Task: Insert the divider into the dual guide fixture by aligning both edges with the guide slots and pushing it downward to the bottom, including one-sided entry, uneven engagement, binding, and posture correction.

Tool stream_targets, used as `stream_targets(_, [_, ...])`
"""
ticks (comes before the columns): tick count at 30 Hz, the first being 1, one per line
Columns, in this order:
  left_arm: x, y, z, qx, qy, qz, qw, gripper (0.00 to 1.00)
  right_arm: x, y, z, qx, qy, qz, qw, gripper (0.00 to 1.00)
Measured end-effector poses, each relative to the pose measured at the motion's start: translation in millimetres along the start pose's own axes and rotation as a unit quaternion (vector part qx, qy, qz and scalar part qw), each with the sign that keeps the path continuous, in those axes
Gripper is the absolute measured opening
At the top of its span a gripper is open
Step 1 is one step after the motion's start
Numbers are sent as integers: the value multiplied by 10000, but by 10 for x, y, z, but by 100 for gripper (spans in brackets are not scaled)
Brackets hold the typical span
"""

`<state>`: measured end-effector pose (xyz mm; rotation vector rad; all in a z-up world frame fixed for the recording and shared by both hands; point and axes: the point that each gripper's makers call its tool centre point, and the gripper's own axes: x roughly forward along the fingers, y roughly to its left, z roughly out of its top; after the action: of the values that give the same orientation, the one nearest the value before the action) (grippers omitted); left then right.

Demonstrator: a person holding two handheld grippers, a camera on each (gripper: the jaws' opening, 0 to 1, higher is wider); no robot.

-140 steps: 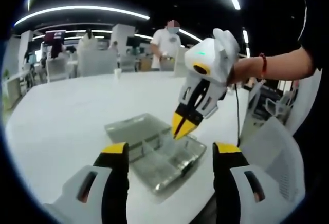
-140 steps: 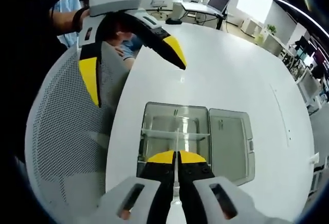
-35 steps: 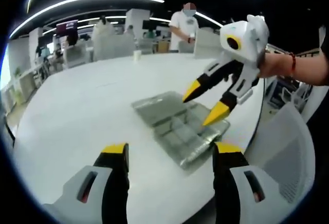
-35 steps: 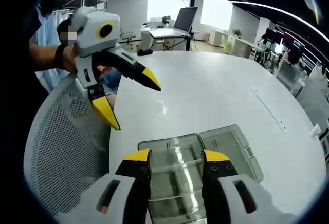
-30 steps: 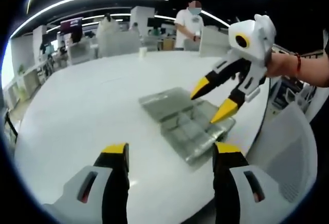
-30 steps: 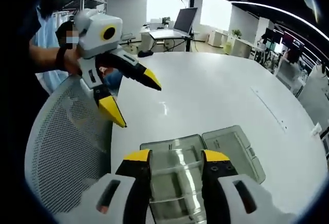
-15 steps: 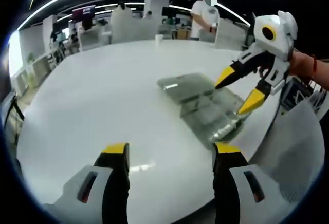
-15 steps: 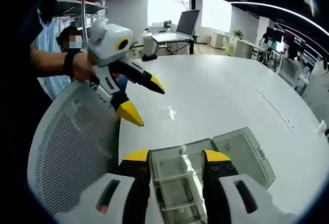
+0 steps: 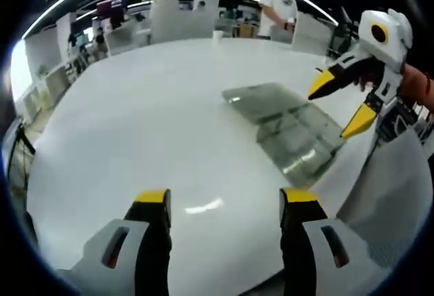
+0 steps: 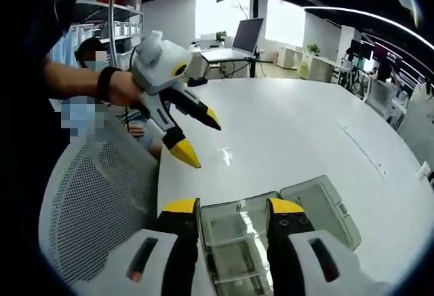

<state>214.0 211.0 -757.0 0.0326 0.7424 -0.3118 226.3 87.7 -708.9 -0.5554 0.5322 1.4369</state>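
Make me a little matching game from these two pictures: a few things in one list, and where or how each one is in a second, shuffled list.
Things:
1. clear plastic box
2. box lid
3. left gripper
4. mesh chair back

States:
A. held in the air over the table's edge, jaws apart
B. lies open flat on the table, beside the tray
C. stands at the table's edge, off the tabletop
D. sits on the white table with a clear divider across it

Pairs: 1-D, 2-B, 3-A, 4-C
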Motion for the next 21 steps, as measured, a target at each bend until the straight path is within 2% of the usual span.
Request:
stream_targets(7, [86, 63, -48, -63, 108, 23, 9999, 62, -28, -24, 13, 14, -10, -11, 10000, 36])
stream_targets(9, [125, 81, -94, -64, 200, 27, 9998, 62, -28, -17, 15, 7, -12, -18, 10000, 36])
stream_targets(12, [154, 117, -160, -268, 297, 98, 9992, 60, -24, -12, 16, 33, -27, -6, 10000, 36])
stream_targets(21, [221, 152, -263, -309, 451, 155, 9984, 60, -3, 37, 37, 35, -44, 51, 10000, 36])
